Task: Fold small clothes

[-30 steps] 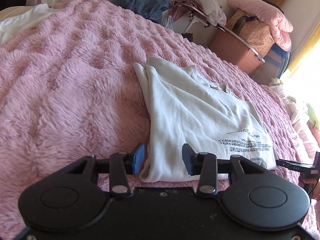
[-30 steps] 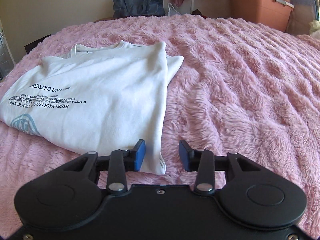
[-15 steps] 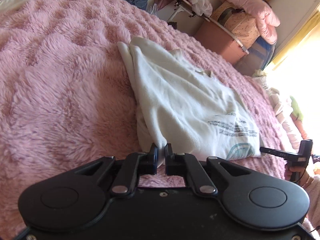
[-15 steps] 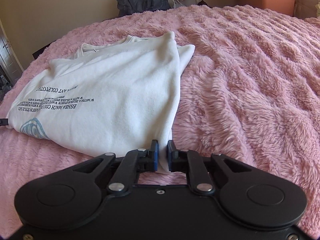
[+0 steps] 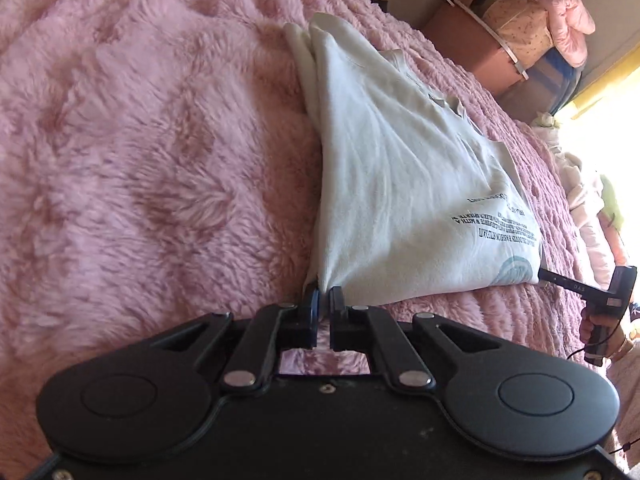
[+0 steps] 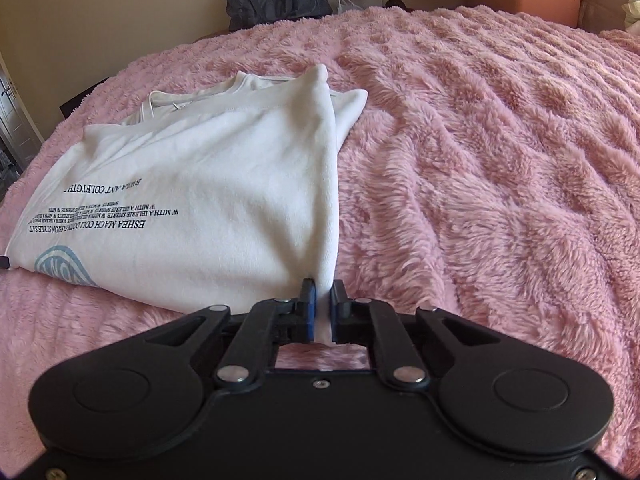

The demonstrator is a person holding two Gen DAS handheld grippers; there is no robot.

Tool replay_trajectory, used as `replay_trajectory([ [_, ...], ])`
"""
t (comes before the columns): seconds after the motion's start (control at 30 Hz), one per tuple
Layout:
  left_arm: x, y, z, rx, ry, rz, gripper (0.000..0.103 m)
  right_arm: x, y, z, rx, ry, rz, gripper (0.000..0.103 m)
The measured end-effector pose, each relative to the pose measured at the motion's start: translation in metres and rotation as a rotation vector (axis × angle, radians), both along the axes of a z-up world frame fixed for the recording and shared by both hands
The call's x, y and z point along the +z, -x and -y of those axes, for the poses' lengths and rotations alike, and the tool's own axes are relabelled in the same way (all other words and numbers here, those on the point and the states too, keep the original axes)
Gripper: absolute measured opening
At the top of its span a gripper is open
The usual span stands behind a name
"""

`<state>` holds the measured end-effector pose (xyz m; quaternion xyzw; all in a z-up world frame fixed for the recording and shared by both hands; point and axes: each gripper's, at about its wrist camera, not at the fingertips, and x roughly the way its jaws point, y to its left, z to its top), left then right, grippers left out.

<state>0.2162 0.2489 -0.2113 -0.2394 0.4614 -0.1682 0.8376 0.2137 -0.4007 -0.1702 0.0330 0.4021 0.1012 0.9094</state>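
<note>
1. Both tongs are clamped on cloth: my left tongs [image 5: 324, 304] have just closed on one near corner of the white T-shirt [image 5: 400, 184], and my right tongs [image 6: 323, 304] have just closed on the other near corner, each with a pinch of fabric between the pads.
2. Pink fluffy blanket [image 6: 480, 160] covers the bed; it looks deep and grippy, so I judge the shirt will drag on it rather than slide.
3. My T-shirt lies already folded narrow, toward the near edge of the bed, collar away from me, print near my right tongs.
4. It looks light, soft and limp, several layers thick at the corners. I judge the hold must catch every layer, or the lower ones will sag away when lifted.
</note>
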Motion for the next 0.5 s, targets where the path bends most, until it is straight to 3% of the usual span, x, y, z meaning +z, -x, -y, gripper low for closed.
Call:
replay_trajectory([
  [0.13,0.006,-0.006,0.003,-0.010,-0.017,-0.010,0.006,-0.010,0.000,0.002,-0.027,-0.024,-0.006,0.006],
  [0.17,0.012,-0.006,0.002,-0.022,-0.019,-0.001,0.006,-0.009,0.000,0.004,-0.039,-0.030,-0.009,0.012],
  [0.2,0.020,-0.004,0.002,-0.028,-0.025,0.010,0.016,-0.007,0.000,0.007,-0.047,-0.032,-0.010,0.026],
  [0.23,0.029,-0.004,0.000,-0.029,-0.049,0.019,0.025,-0.005,0.001,0.009,-0.056,-0.030,-0.015,0.032],
  [0.27,0.039,-0.004,0.000,-0.037,-0.076,0.046,0.031,-0.001,0.002,0.010,-0.064,-0.028,-0.017,0.036],
  [0.37,0.071,-0.015,-0.004,-0.054,-0.106,0.152,0.034,0.023,0.008,0.010,-0.065,0.017,0.066,0.042],
  [0.5,0.091,-0.073,-0.003,-0.004,-0.114,0.254,0.039,0.051,-0.004,-0.012,0.022,0.023,0.168,0.053],
])
